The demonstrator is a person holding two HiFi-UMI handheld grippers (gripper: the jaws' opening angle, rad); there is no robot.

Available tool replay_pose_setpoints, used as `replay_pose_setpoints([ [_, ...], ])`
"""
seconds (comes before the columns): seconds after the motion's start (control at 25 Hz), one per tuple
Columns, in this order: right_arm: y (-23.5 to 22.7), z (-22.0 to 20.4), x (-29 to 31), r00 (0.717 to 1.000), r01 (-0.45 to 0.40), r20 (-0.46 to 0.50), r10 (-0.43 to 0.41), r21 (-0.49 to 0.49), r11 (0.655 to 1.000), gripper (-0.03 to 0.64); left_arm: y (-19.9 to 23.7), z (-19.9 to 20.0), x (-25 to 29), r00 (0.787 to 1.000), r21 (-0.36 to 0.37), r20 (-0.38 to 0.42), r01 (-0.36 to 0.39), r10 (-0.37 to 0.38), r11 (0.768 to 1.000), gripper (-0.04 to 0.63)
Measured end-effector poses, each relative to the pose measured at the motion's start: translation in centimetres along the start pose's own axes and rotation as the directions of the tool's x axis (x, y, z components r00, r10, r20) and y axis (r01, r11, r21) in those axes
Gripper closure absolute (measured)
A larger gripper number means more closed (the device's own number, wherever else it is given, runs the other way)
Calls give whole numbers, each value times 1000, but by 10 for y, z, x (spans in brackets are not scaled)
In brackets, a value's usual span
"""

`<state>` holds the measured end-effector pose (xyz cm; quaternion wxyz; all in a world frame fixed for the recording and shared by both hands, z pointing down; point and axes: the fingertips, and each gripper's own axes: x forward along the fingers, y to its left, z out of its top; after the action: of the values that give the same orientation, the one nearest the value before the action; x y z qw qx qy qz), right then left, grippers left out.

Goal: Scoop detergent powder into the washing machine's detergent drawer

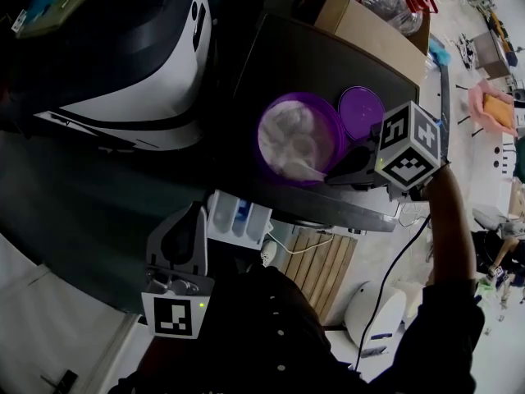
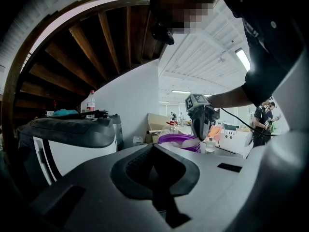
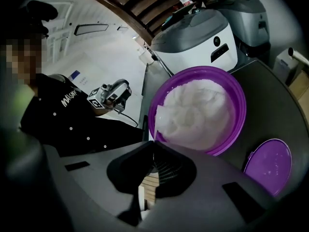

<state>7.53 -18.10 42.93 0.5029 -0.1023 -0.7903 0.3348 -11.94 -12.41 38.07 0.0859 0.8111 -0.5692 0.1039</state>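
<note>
On worktop (image 1: 328,56), right gripper (image 1: 335,175) holds scoop (image 1: 302,169) in tub (image 1: 330,130).

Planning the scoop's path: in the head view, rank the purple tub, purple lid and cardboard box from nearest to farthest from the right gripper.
1. Purple tub: in front of the right gripper, whose scoop reaches into it.
2. Purple lid: just beyond, on the tub's right.
3. Cardboard box: farthest, at the back.
</note>
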Motion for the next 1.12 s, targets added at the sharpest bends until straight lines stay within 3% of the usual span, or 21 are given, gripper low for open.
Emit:
replay_pose_setpoints([
  [0.16, -2, 0, -1, 999, -6, 34, 5, 18, 1000, 584, -1, 1, 0, 1000, -1, 7, -1, 1, 1000, 588],
  [0.32, -1, 6, -9, 987, -48, 157, 37, 72, 996, 584, -3, 5, -1, 1000, 1, 17, 1, -1, 1000, 588],
  [0.52, 0, 16, -15, 927, -140, 367, 76, 152, 978, 584, -6, 10, -3, 1000, 11, 28, 1, -1, 1000, 588],
  [0.72, 3, 19, -21, 821, -190, 570, 29, 226, 955, 584, -8, 16, -5, 999, 12, 40, -5, 5, 1000, 588],
  [0.96, 25, 22, -35, 627, -253, 778, -41, 254, 934, 584, -10, 26, -7, 998, 7, 58, -25, 25, 1000, 588],
  [1.12, 38, 22, -35, 526, -249, 843, -110, 277, 928, 584, -17, 32, -9, 997, 16, 69, -18, 16, 1000, 588],
])
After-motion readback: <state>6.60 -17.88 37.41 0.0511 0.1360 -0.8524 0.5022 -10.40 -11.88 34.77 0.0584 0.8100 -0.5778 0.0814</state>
